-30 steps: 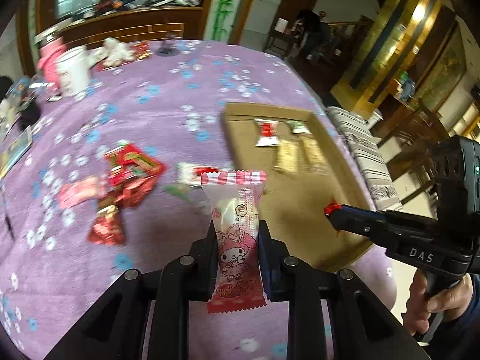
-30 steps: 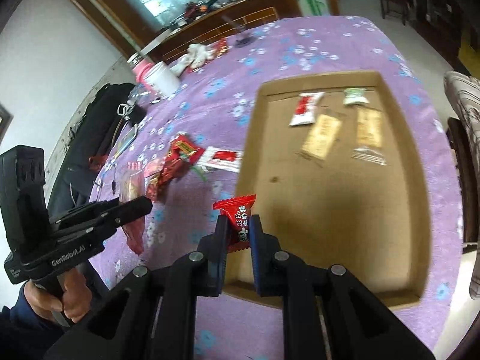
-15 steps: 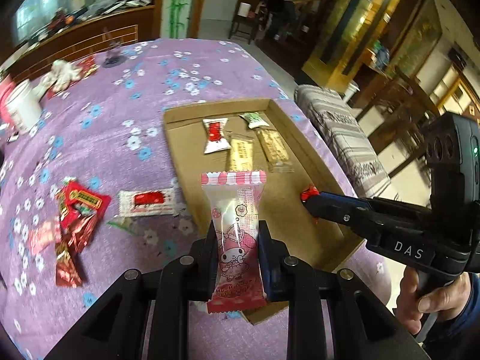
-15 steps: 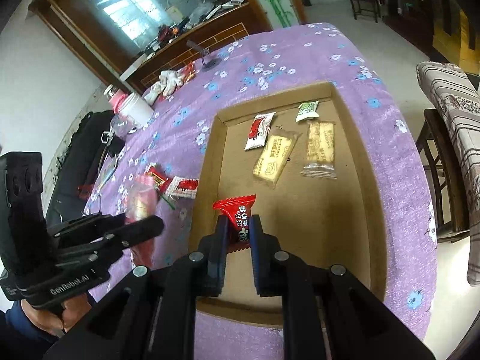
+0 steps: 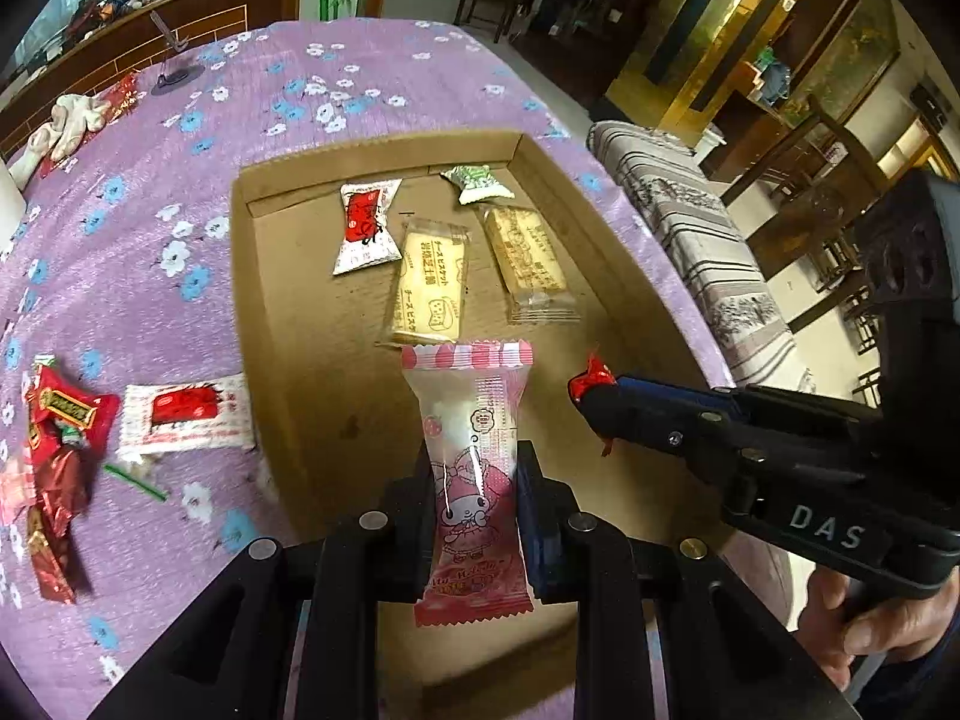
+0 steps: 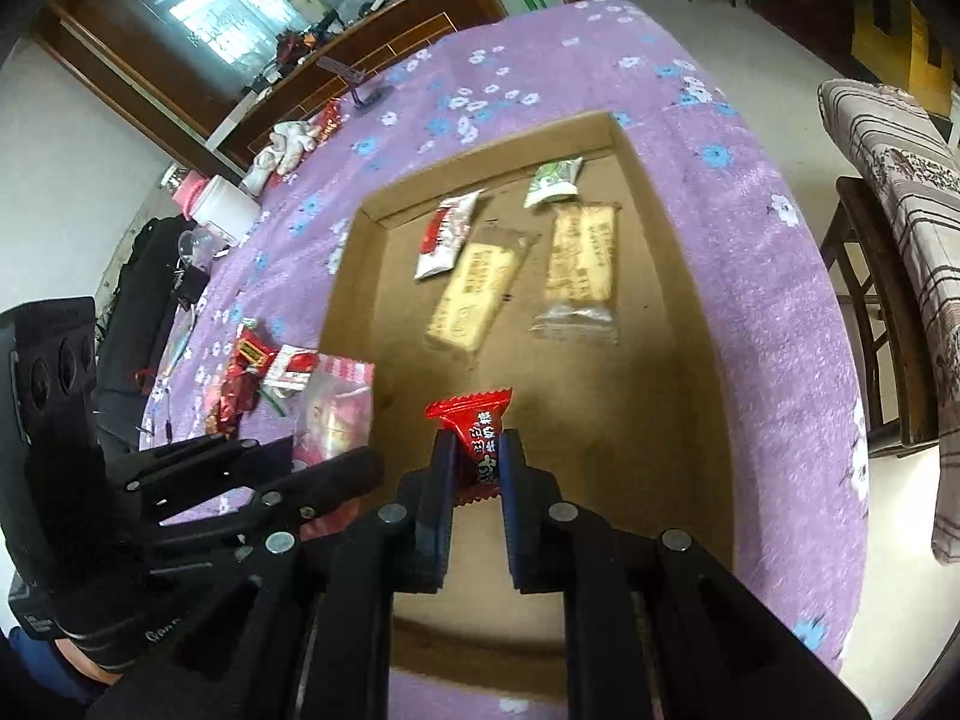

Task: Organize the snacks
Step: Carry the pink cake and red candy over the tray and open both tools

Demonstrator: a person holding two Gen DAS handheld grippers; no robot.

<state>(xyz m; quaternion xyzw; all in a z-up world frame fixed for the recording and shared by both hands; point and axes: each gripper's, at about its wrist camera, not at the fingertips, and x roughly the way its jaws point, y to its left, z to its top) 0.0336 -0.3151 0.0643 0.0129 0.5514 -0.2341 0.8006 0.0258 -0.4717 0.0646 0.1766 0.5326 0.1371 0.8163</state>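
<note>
We see the tray (image 5: 264,324) on the table (image 5: 150,192). In it four snacks lie toward twelve o'clock: one packet (image 5: 365,227) at eleven, a small one (image 5: 480,185) at one, two biscuits (image 5: 431,283) side by side below them. At nine, outside the tray, loose snacks (image 5: 180,417) lie on the table.

Each camera rides on its own gripper, looking forward and steeply down along the fingers from close above the box's (image 5: 273,324) near edge. The left view faces it from the left, the right view (image 6: 672,276) from the right. Both share the box and the table's (image 5: 150,222) far edge.
</note>
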